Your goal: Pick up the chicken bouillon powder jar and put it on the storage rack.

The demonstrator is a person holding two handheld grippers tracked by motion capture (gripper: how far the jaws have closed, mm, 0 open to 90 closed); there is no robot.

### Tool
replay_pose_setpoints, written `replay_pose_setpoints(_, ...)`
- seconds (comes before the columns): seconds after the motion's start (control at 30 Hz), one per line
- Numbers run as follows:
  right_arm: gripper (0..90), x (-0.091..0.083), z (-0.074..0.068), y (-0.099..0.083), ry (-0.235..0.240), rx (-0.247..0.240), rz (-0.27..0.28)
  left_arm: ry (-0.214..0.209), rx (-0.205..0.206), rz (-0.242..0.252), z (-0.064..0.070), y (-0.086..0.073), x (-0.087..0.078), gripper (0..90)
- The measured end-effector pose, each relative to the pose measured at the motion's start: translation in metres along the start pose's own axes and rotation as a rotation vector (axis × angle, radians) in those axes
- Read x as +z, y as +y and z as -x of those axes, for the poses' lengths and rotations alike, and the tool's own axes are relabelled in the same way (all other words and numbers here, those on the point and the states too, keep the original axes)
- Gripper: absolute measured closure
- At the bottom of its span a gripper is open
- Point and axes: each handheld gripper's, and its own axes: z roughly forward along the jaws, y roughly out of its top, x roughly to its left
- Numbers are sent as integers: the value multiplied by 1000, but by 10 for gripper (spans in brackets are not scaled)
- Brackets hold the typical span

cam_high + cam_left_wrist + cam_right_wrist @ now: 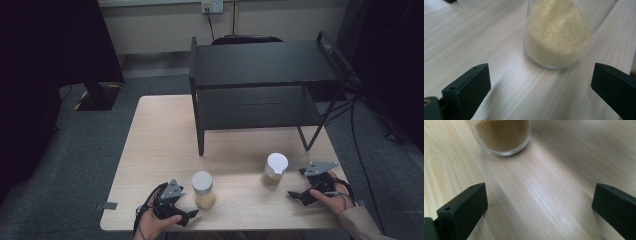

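Both sets of fingers stood spread wide with nothing between them. Ahead of the left gripper (187, 214), just beside it, stood the white-lidded jar of pale grains (203, 189) on the wooden table (155, 150). Near the right gripper (296, 188) stood a jar of brown powder (274, 171), in front of the black shelf (260, 85).

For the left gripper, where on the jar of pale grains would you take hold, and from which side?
Probably the straight glass wall of the pale-grain jar, below its white lid, coming level from the jar's left where the left gripper sits. The jar stands upright and round, and the fingers are open wide enough to straddle it.
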Motion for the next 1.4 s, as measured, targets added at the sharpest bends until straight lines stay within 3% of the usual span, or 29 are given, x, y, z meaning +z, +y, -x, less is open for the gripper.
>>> replay_pose_setpoints(0.37, 0, 0, 0, 0, 0, 0, 0, -23, -26, 48, 4, 7, 0, 15)
replay_pose_setpoints(1.0, 0, 0, 0, 0, 0, 0, 0, -20, -61, 106, 8, 32, 1, 27)
replay_pose_setpoints(1.4, 0, 0, 0, 0, 0, 0, 0, -25, -53, 127, 10, 42, 1, 145)
